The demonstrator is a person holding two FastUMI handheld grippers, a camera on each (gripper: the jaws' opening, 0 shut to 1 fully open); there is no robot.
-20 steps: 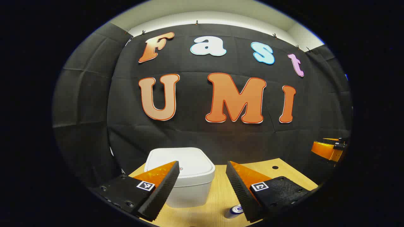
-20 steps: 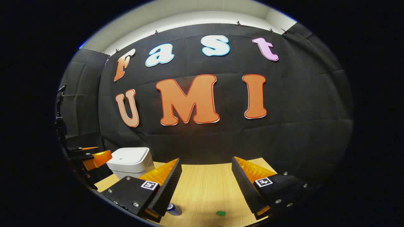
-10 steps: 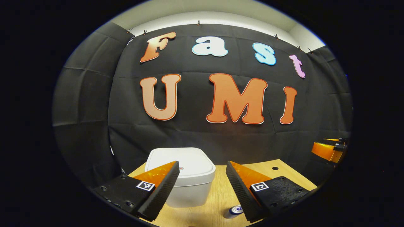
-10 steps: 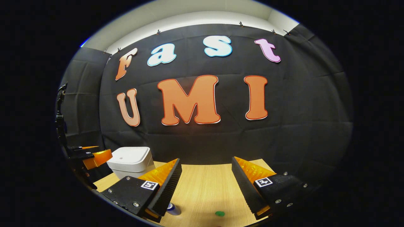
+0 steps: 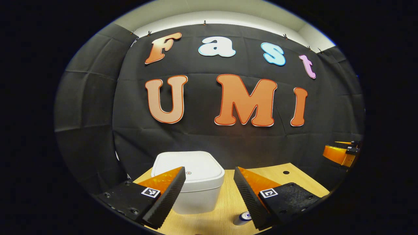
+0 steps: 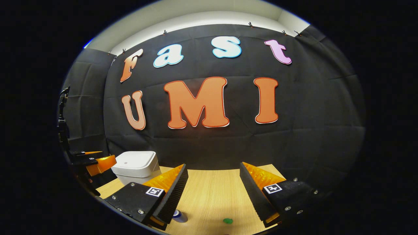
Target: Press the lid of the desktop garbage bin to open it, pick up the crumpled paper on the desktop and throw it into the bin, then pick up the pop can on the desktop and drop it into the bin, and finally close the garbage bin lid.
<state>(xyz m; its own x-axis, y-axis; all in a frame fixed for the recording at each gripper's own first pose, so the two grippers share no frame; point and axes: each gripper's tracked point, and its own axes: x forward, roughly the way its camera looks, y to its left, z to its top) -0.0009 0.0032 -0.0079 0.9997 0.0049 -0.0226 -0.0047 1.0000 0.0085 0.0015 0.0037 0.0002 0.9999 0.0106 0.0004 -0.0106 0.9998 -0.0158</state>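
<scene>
The garbage bin (image 5: 192, 182) stands on the wooden desktop (image 5: 225, 202) directly ahead of the left gripper (image 5: 209, 192), slightly left of its centre line and just beyond its fingertips. Its lid (image 5: 189, 166) is down and flat, so the opening press is judged not yet made. In the right gripper view the same garbage bin (image 6: 135, 166) sits well off to the far left, placing the left gripper clearly nearer and the likelier tool for the press.

The left gripper is released, its jaws spread wide, holding and touching nothing. The coming move would call for an advance forward and down onto the lid top, near the small mark at its front centre.

The right gripper (image 6: 212, 192) is likewise released and empty, poised above bare desktop.

The pop can (image 5: 243, 218) lies low on the near desktop, just beside the left gripper's right finger; its long axis cannot be judged, as most of it is cut off. The pop can (image 6: 179, 216) also shows by the right gripper's left finger. A small green object (image 6: 227, 221) lies near; whether this is the crumpled paper cannot be told.
</scene>
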